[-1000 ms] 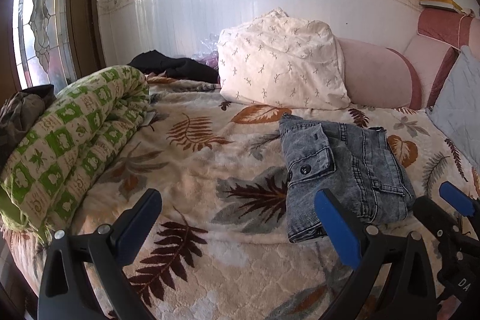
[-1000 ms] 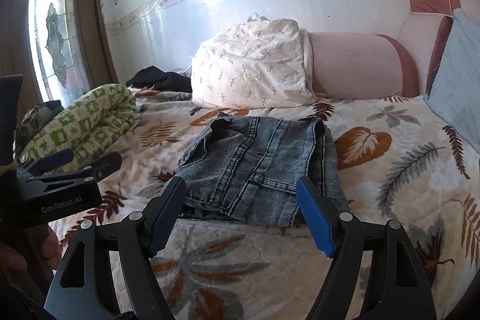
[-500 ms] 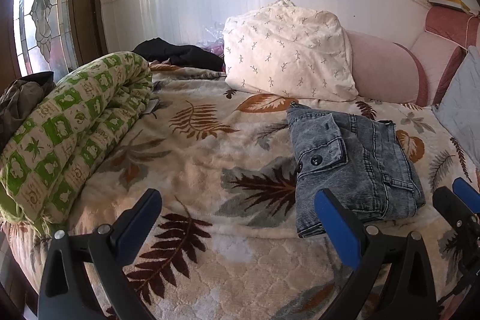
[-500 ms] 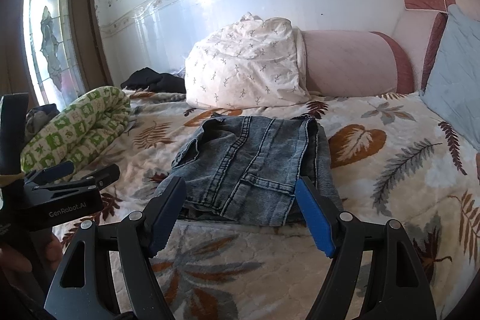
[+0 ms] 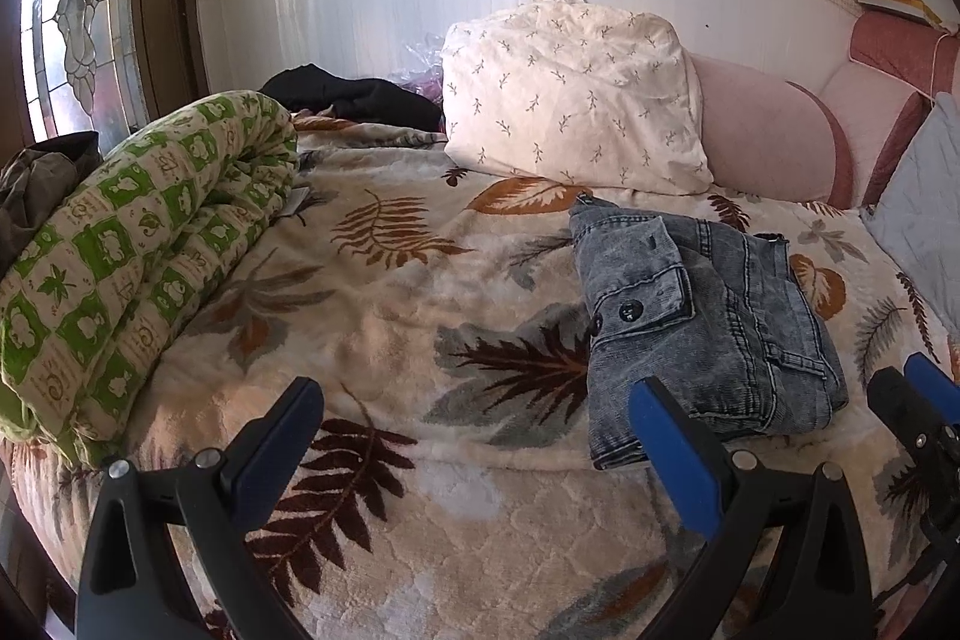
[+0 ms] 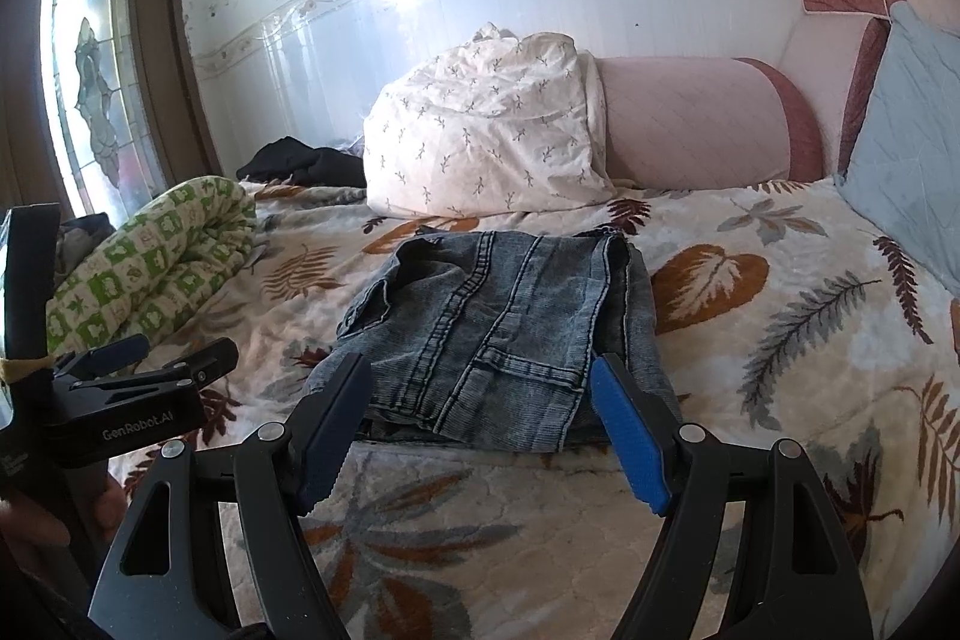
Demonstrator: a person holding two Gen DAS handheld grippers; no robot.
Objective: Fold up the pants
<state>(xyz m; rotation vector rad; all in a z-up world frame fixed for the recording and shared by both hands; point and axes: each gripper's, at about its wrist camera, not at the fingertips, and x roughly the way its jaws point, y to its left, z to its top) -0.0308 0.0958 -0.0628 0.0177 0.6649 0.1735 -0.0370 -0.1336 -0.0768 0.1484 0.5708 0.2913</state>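
The folded denim pants (image 6: 504, 334) lie flat on the leaf-patterned blanket (image 6: 780, 340) that covers the bed, in a compact rectangular stack. In the right wrist view the stack sits at centre, just beyond the fingertips; in the left wrist view the same stack (image 5: 702, 322) sits right of centre, with a buttoned pocket flap facing up.

The right gripper (image 6: 480, 430) hovers at the near edge of the stack. Its jaws are spread wide and the blue pads touch no fabric. The left gripper (image 5: 480, 448) hovers over bare blanket, left of the pants. Its jaws are also spread wide, with nothing between them. Each gripper shows at the edge of the other's view: the left one at the near left of the right wrist view, the right one at the near right of the left wrist view.

A white patterned pillow (image 6: 486, 136) rests against the far wall, just behind the pants. A pink bolster (image 6: 696, 124) lies to its right. A rolled green-and-white quilt (image 5: 138, 244) lies along the left side of the bed. A dark garment (image 5: 354, 97) lies at the far left, near the wall.
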